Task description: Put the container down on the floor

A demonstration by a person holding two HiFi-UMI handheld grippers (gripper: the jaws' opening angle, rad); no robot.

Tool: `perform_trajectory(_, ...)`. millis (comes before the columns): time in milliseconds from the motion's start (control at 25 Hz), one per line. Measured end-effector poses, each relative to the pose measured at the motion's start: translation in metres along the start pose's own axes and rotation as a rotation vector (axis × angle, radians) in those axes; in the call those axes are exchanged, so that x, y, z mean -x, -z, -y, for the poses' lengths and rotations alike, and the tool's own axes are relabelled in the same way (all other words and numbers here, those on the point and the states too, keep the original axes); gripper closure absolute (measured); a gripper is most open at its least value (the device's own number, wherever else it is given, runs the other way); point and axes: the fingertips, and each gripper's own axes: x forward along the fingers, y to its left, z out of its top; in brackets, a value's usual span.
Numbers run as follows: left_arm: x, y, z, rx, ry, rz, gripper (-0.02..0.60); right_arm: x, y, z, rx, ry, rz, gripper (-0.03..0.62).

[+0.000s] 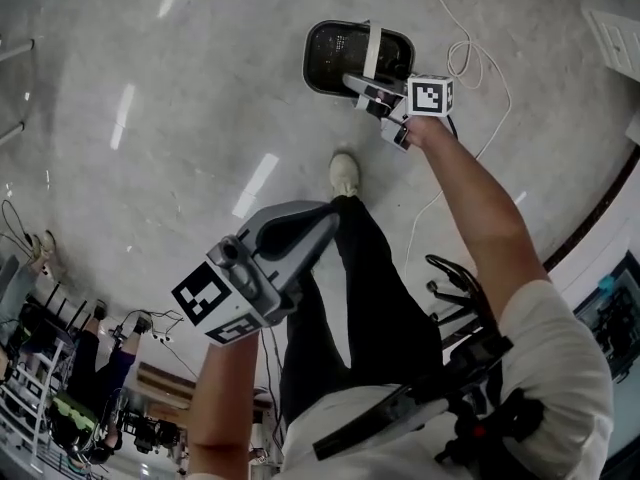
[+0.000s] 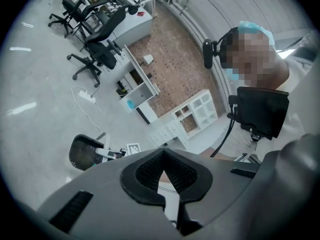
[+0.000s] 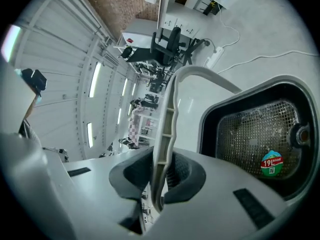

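Head view looks steeply down on a pale stone floor (image 1: 180, 118). The right tongs (image 1: 360, 86) reach out ahead of the person's shoe (image 1: 344, 173) and hold the dark container (image 1: 335, 58) by its white handle (image 1: 372, 53). Right gripper view confirms the grip: both pads pinch the ribbed handle strip between them. Below the strip the container's open mouth shows a mesh lining and a round red-and-teal sticker (image 3: 271, 163). The container sits low over the floor, but no view shows whether its base touches it.

The left tongs (image 1: 318, 223) are held close in front of the person's dark trouser leg (image 1: 370, 288), well apart from the container. Left gripper view shows their pads pressed together with nothing between them.

A loose white cable (image 1: 470, 63) curls on the floor just beside the container's right side and trails back toward the person. Its power strip (image 2: 86, 96) lies farther out. Black office chairs (image 2: 100, 54) and a white cubby shelf (image 2: 197, 111) stand well away along the room's edge. A dark border strip (image 1: 590, 208) crosses the floor to the right.

Open floor spreads to the left of the container and beyond it. The cable is the only thing lying close to it.
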Motion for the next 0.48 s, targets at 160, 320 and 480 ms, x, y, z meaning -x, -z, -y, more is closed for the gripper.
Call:
perform_trajectory(160, -0.013, 0.004, -0.024, 0.015, 0.005, -0.004, 0.572, -0.011, -0.01, 0.037, -0.018, 0.02, 0.0, 0.559)
perform_trajectory(320, -0.016, 0.009, -0.032, 0.019, 0.011, -0.004, 0.572, -0.019, -0.008, 0.045, -0.062, -0.011, 0.012, 0.559)
perform_trajectory(480, -0.005, 0.016, -0.019, 0.01, 0.016, 0.012, 0.572, -0.02, -0.001, 0.034, -0.04, -0.02, 0.015, 0.559)
